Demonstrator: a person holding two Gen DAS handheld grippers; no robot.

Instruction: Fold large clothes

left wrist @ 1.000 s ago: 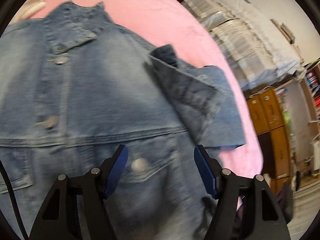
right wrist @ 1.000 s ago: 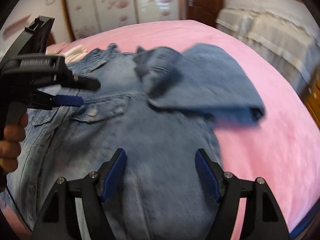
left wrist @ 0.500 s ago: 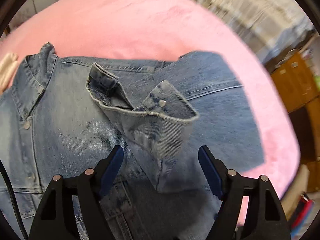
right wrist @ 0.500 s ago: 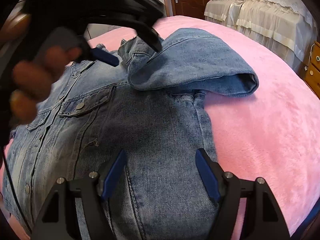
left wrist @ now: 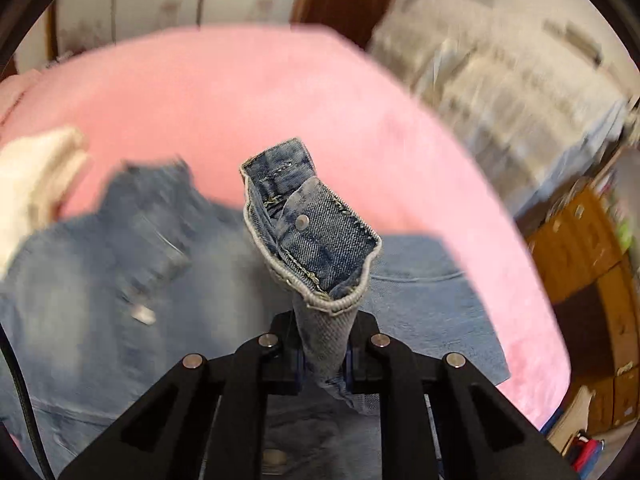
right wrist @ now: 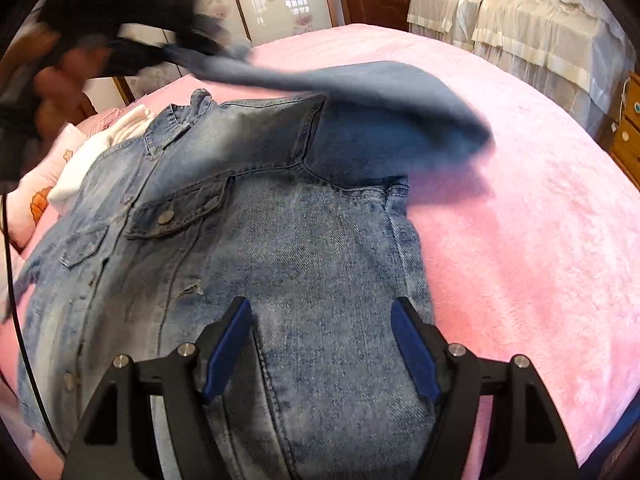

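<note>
The denim jacket (right wrist: 248, 264) lies face-up on the pink bed (right wrist: 520, 240), its sleeve cuff (left wrist: 310, 236) pinched in the closing left gripper (left wrist: 322, 360); that thin bite could slip mid-lift. The right gripper (right wrist: 320, 356) hovers wide, empty, so the body may drag.

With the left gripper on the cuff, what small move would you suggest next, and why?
Probably carry the cuff across the denim jacket chest and lay the sleeve flat. The left gripper is closing on the cuff, the sleeve hangs lifted, and the right gripper is open and idle over the hem.
</note>
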